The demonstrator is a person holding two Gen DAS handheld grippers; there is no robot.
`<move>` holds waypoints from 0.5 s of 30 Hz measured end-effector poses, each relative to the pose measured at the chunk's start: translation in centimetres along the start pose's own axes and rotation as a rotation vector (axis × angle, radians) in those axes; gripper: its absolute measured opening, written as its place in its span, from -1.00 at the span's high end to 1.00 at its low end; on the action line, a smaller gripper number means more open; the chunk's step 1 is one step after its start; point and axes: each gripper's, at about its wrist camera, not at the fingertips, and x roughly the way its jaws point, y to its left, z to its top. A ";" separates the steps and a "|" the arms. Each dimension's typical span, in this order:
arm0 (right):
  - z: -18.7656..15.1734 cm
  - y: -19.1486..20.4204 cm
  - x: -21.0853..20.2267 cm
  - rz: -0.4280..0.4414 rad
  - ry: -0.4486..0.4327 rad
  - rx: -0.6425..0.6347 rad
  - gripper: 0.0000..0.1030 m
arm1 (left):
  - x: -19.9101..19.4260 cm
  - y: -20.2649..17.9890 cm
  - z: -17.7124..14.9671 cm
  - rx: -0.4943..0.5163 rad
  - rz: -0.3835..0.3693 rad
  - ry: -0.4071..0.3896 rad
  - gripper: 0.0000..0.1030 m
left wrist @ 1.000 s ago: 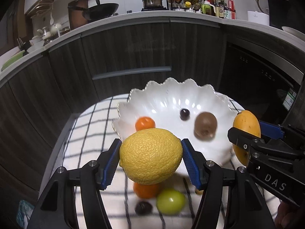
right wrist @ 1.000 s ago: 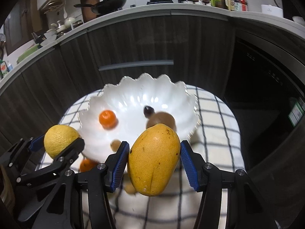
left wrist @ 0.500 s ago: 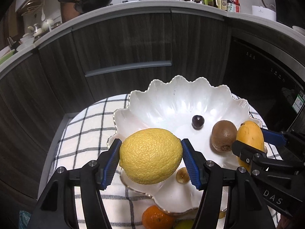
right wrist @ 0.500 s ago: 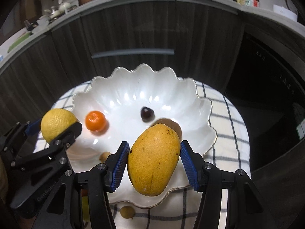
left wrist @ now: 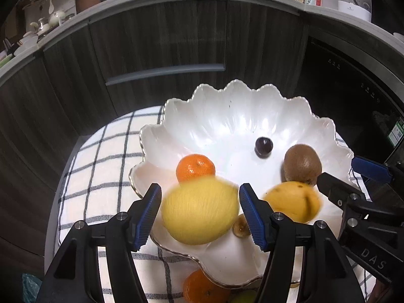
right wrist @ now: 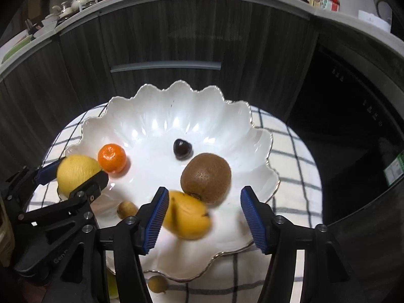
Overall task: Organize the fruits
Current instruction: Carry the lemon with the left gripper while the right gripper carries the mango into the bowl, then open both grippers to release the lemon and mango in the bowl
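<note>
Lemon [left wrist: 199, 210] and mango [right wrist: 188, 214] both motion-blurred, edges smeared; surface detail unreadable. In the left wrist view a second orange [left wrist: 202, 287] and a greenish fruit [left wrist: 243, 298] at bottom centre are half hidden under the bowl [left wrist: 227, 116] rim and cut by the frame edge. A small brown fruit [right wrist: 127, 209] sits partly behind the blue pad in the right wrist view; another small one [right wrist: 156, 284] lies on the checked cloth [right wrist: 290, 151] just below the bowl rim, lower centre.

Left hand-held gripper [left wrist: 200, 213]: jaws opening, lemon between the pads, a gap showing at the left pad; the right pad is just at the blurred edge, contact cannot be told. Lemon low centre of frame, over the bowl's near left part, just below the orange [left wrist: 195, 168].

Right hand-held gripper [right wrist: 203, 216]: jaws opening, wide gap on the right side; mango sits near the left pad, not clamped. Mango in the bowl's near part, touching or just beside the kiwi [right wrist: 205, 178].

Dark cherry [right wrist: 182, 148] mid bowl. Bowl on the cloth, on the table.
</note>
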 end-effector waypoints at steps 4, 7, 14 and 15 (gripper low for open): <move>-0.3 -0.5 -0.3 -0.015 -0.002 0.018 -0.33 | -1.5 0.3 0.6 0.002 0.050 -0.062 -0.77; -0.5 -0.8 -0.5 -0.029 -0.002 0.034 -0.34 | -2.4 0.6 1.0 0.008 0.071 -0.079 -0.80; -0.6 -0.9 -2.3 -0.040 -0.029 0.059 -0.43 | -4.7 0.9 1.0 0.005 0.104 -0.108 -0.88; -0.6 -0.9 -2.5 -0.041 -0.034 0.060 -0.43 | -5.0 1.0 0.9 0.002 0.108 -0.110 -0.88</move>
